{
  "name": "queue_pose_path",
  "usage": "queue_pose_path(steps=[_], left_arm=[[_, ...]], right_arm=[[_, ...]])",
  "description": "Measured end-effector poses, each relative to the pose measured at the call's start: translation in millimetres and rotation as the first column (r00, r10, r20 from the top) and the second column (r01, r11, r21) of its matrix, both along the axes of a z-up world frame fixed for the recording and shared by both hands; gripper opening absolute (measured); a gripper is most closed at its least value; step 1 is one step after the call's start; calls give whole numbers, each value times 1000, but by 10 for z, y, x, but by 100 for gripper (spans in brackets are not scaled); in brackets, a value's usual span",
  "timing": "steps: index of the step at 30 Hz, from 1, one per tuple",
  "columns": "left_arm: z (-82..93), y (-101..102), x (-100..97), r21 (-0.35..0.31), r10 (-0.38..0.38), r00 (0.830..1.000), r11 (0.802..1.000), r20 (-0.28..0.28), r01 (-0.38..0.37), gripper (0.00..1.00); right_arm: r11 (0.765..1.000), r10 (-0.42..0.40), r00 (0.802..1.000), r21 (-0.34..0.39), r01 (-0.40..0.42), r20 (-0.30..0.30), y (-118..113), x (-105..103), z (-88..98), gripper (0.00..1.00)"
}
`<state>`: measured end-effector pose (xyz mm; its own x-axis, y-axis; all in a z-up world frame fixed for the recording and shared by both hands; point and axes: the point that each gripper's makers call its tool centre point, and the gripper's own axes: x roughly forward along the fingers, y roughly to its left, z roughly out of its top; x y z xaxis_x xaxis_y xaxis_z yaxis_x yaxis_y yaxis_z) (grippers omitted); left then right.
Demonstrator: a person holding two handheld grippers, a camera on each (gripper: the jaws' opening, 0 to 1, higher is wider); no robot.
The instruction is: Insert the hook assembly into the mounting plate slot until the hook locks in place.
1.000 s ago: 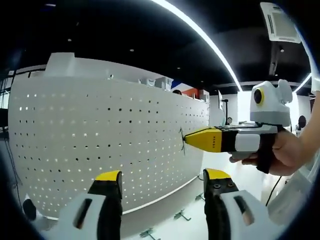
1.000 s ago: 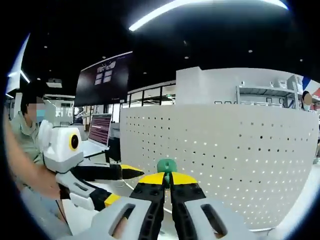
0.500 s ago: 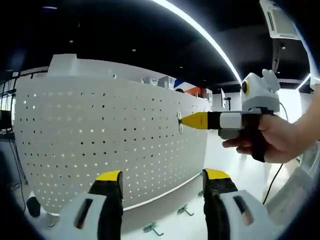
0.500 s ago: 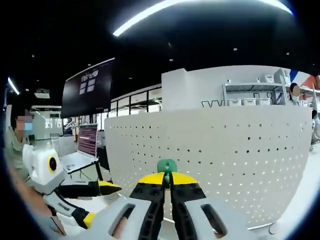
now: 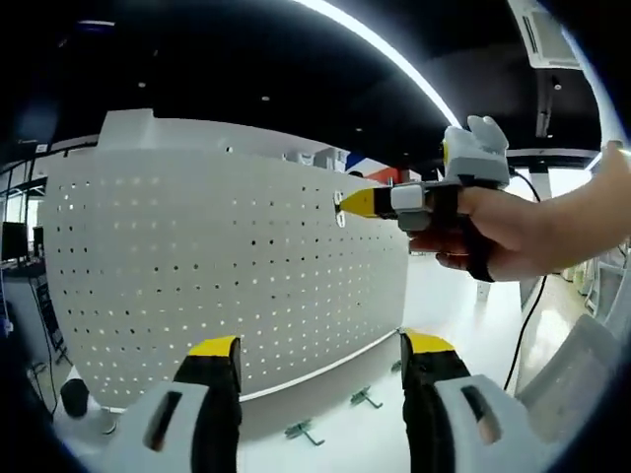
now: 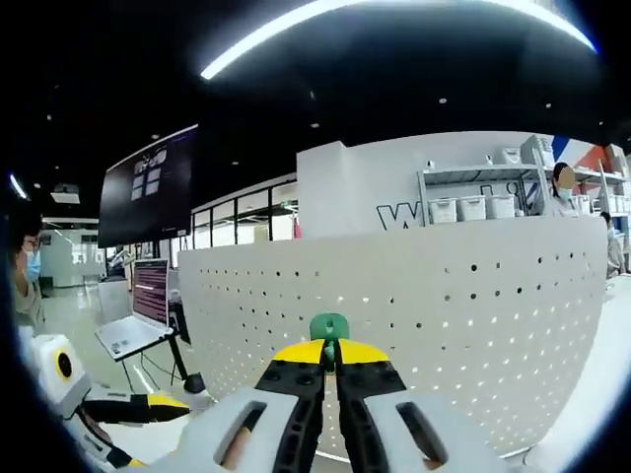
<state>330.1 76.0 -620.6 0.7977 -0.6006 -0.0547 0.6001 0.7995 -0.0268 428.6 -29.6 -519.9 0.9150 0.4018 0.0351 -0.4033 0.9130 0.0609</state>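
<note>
I have the hook assembly (image 6: pixel 328 326) pinched in my right gripper (image 6: pixel 329 347), jaws pressed together on it so that just its green head pokes out past the yellow tips at 12 o'clock in the right gripper view. Dead ahead of it stands the mounting plate (image 6: pixel 473 325), a white perforated board set upright, and the hook points straight at its face, long axis running along the jaws and into the holes. That is the relation the next move turns on: the board lies forward of the tool, so the push, I judge, goes straight along the jaws.

From the left gripper view I see that same right gripper (image 5: pixel 357 203) at about 1 o'clock, held in a hand (image 5: pixel 503 232), its yellow tip right at the upper part of the mounting plate (image 5: pixel 197 276); I cannot tell whether the hook has entered a slot or only touches the surface (the tip hides it). My left gripper (image 5: pixel 320 355) hangs lower with jaws spread wide and nothing between them, so the right is plainly the nearer. A few spare hooks (image 5: pixel 365 398) lie on the table (image 5: pixel 355 443) at the board's foot.
</note>
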Motion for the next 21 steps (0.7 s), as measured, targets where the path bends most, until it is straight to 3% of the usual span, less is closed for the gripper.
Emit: queue_pose_path(steps=[11,21], left_arm=[[-34,79,-32,-16,24,1000,1000,-3,-24,68],[-38,124,-23,-22,31,1000,999,-7,-31,68]], right_arm=[[999,-40,998,-28,42,57,74,162,160,1],[996,-89,992,13,88,87,57,351,275,1]])
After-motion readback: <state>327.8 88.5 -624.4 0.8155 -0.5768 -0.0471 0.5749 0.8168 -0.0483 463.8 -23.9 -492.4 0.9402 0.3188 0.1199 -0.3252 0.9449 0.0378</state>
